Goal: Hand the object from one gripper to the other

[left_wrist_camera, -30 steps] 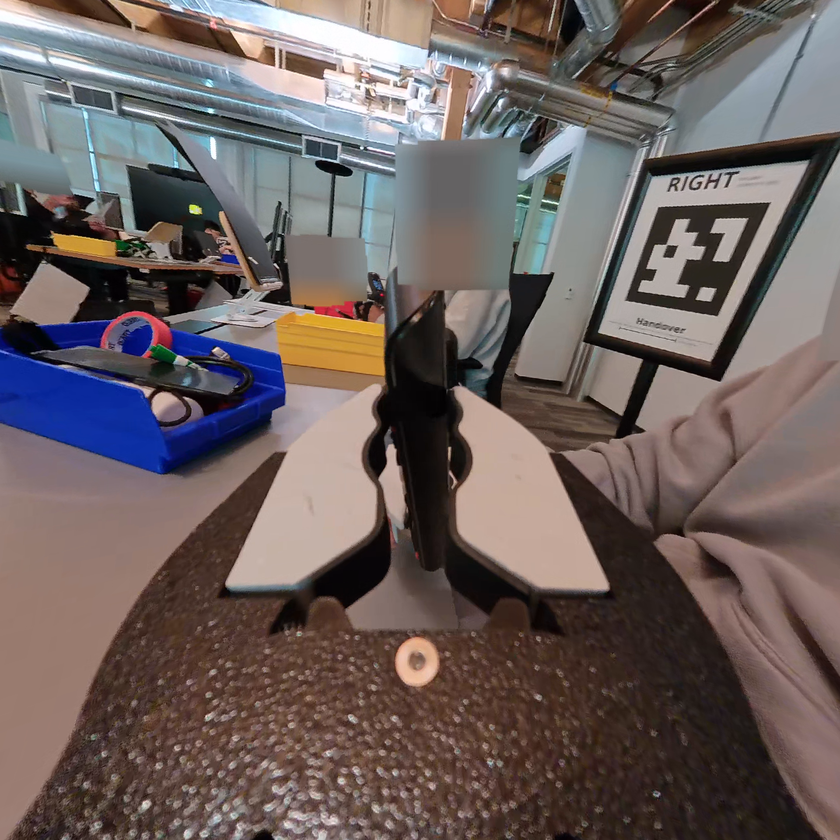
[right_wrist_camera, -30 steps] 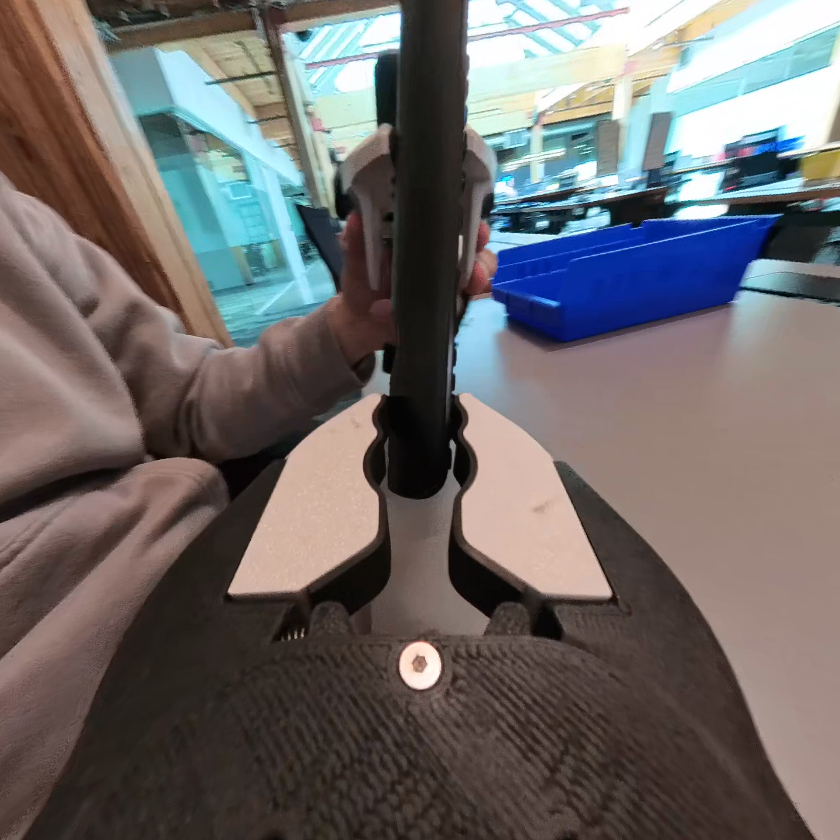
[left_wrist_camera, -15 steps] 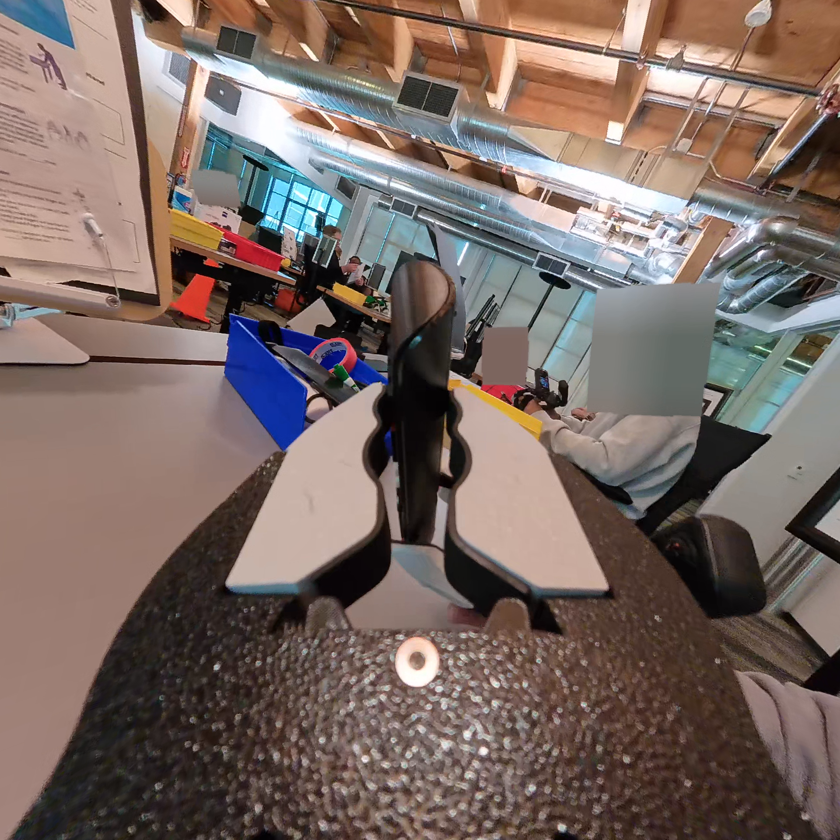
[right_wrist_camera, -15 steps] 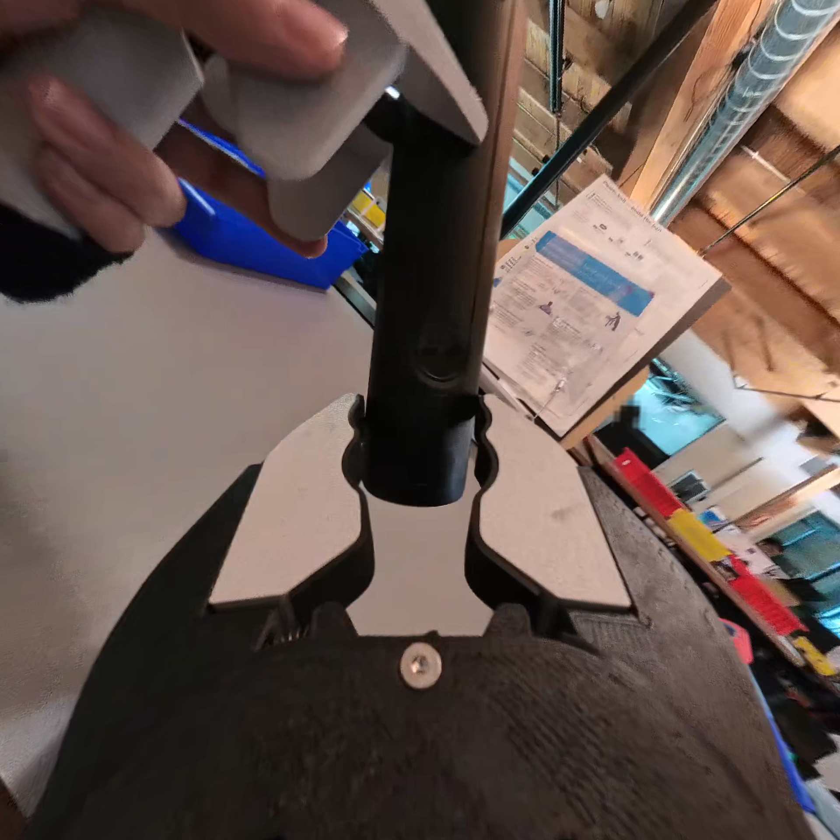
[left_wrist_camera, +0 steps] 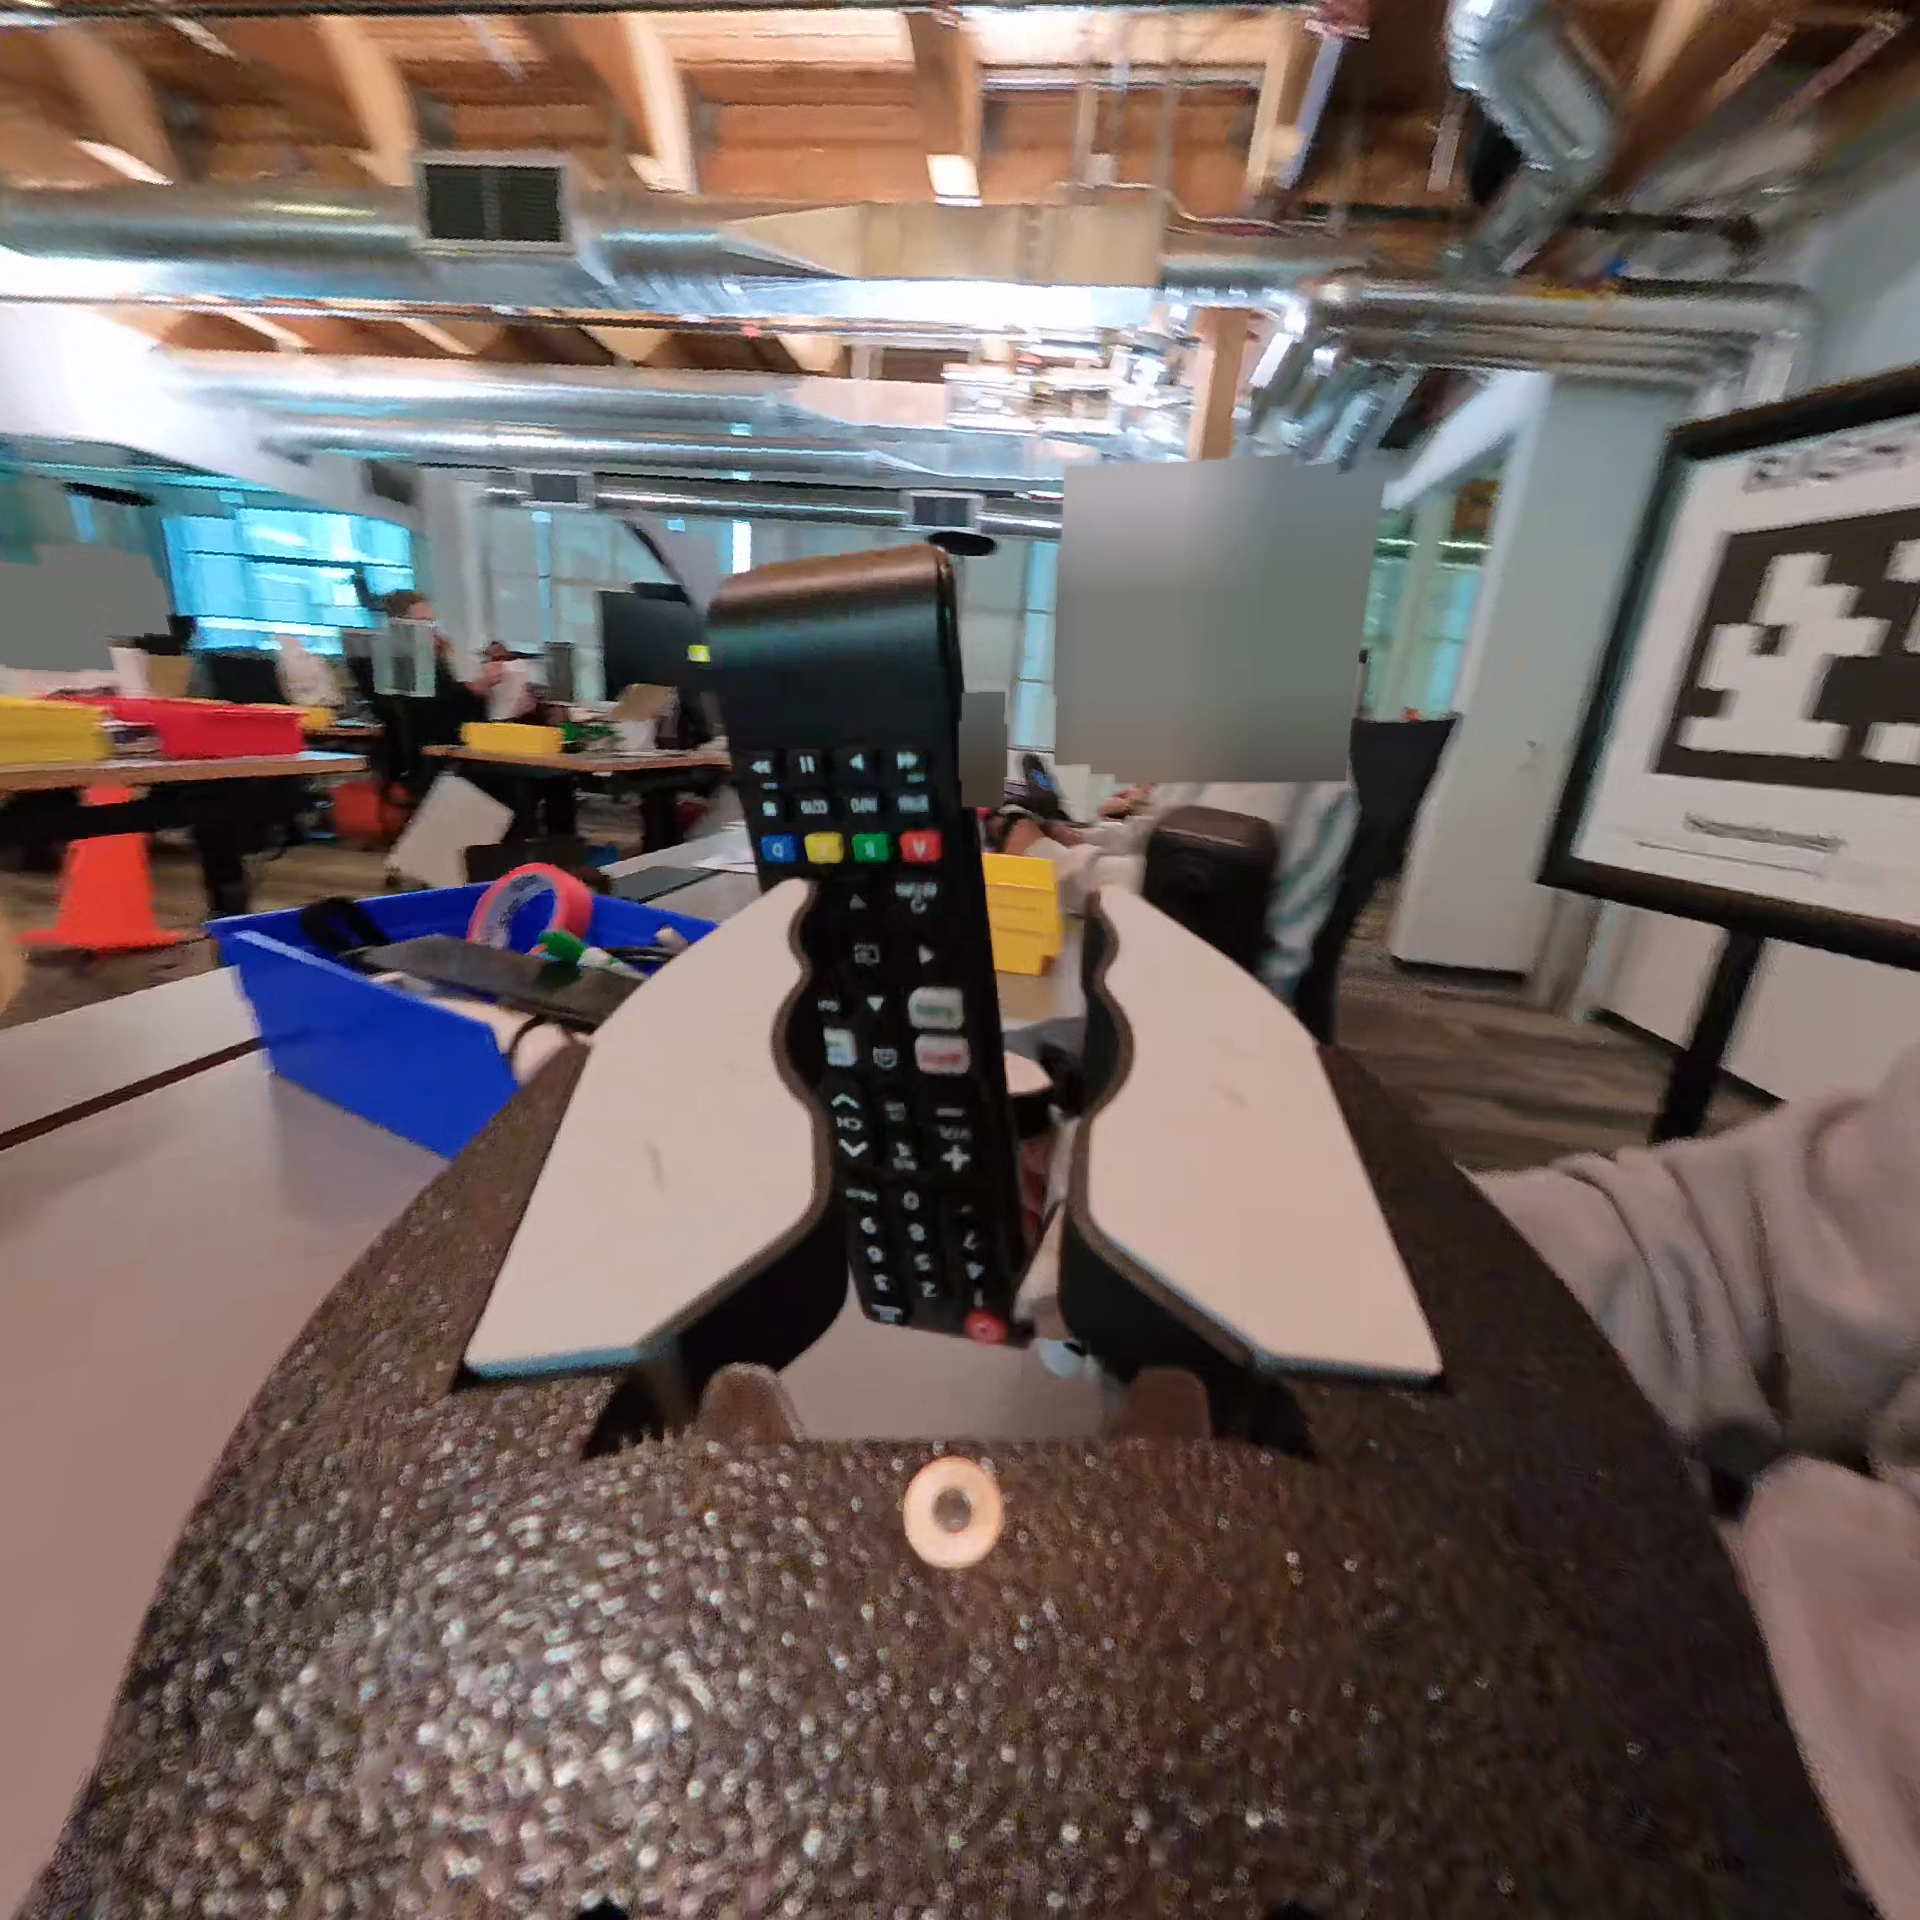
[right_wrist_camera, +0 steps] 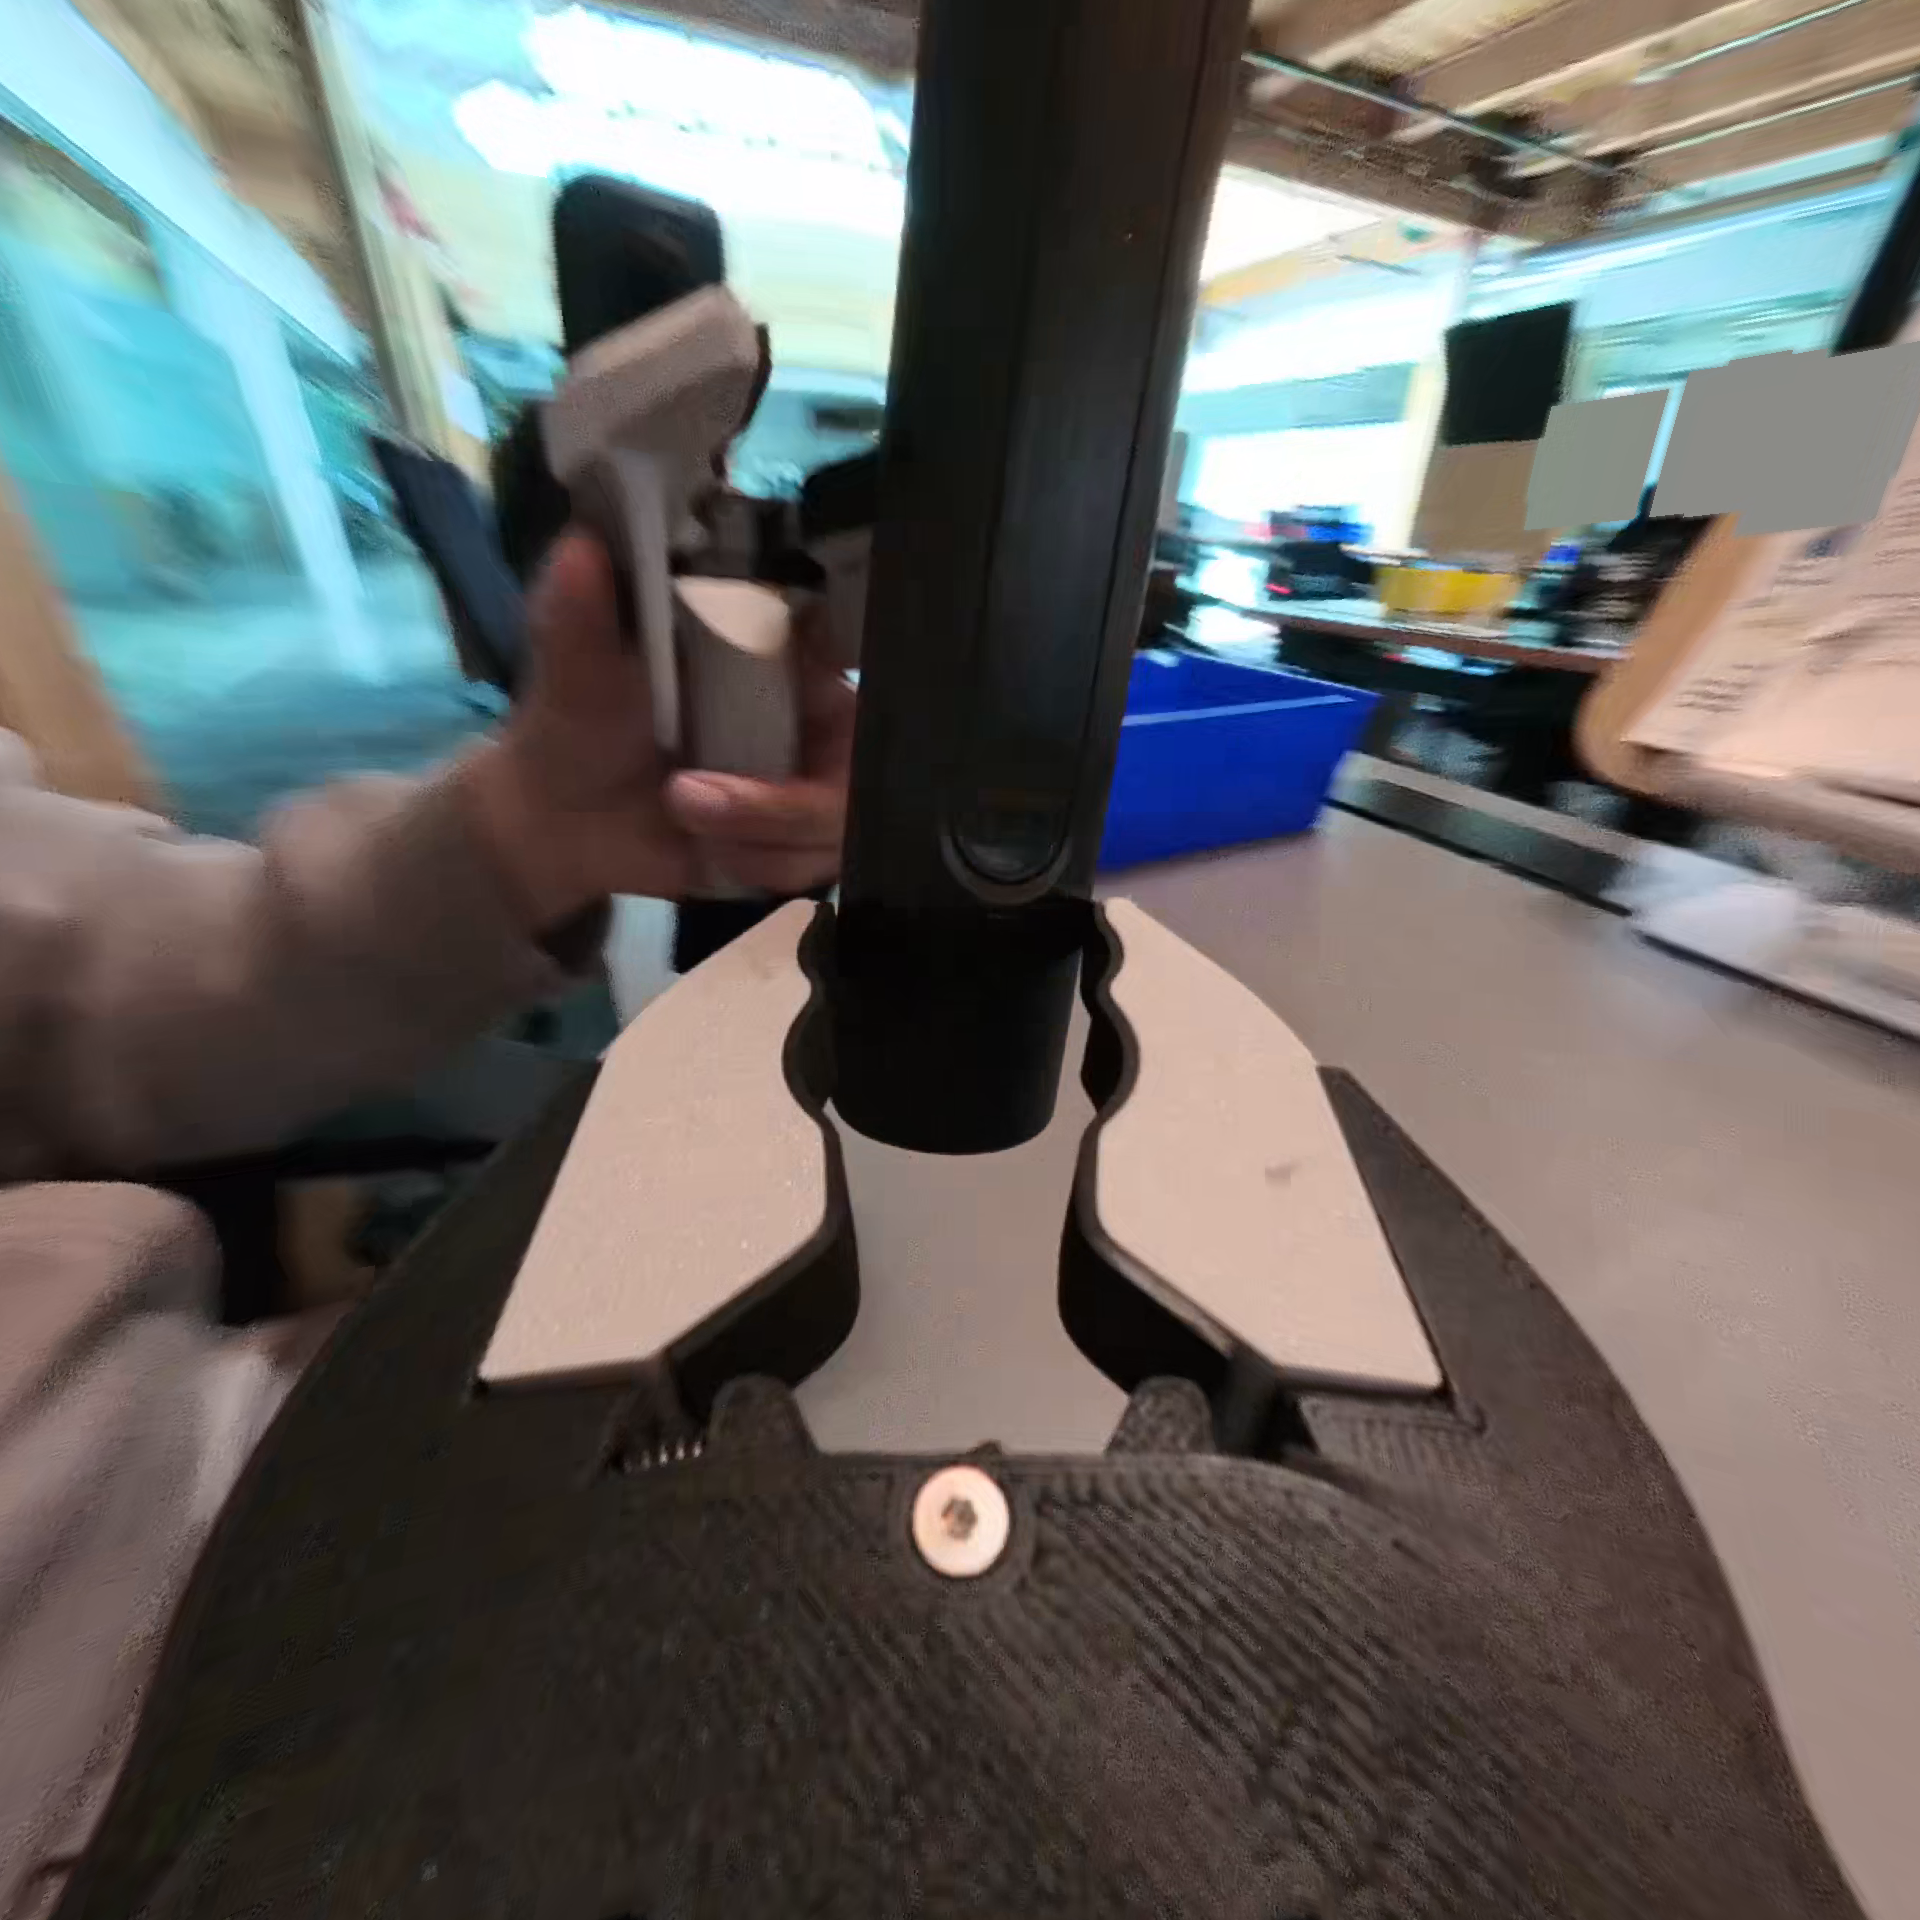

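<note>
- Your left gripper (left_wrist_camera: 945,899) stands open. The remote (left_wrist_camera: 873,810) sits between its fingers, against the left-hand one, with a clear gap on the other side.
- Remote is black and upright, slightly tilted, button face toward the left wrist camera. Its top end rises well above the fingertips.
- Your right gripper (right_wrist_camera: 956,914) is closed on one end of the remote, both fingertips pressed to its sides. This view shows the plain back.
- In the right wrist view, your hand (right_wrist_camera: 623,779) holds the left gripper just left of the remote and partly behind it. The view is too blurred to show contact there.
- Remote is held in the air above the grey table (left_wrist_camera: 156,1247).
- Blue bin (left_wrist_camera: 364,1029) sits on the table behind the grippers, with a roll of red tape (left_wrist_camera: 530,904) in it.
- Framed sign (left_wrist_camera: 1766,675) stands at the right, and a grey sleeve (left_wrist_camera: 1714,1299) is below it.
</note>
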Action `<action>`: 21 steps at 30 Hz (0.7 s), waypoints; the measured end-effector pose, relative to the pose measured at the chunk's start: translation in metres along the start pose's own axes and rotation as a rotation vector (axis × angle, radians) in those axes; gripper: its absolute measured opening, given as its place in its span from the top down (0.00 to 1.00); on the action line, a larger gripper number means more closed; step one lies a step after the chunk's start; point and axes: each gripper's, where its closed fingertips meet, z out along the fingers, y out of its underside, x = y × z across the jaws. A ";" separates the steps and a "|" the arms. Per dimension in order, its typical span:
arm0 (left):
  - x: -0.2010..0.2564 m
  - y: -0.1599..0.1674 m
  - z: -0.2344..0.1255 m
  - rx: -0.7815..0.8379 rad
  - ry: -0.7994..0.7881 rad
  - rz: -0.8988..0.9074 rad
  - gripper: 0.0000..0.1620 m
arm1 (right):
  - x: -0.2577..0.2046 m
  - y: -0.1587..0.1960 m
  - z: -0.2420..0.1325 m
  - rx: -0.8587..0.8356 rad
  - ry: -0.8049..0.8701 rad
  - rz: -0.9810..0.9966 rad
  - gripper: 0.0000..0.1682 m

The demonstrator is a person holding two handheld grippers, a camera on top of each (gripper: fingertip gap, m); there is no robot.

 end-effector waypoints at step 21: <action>-0.050 0.046 -0.009 -0.490 -0.389 0.658 0.69 | 0.016 -0.032 -0.012 0.027 0.158 0.015 0.63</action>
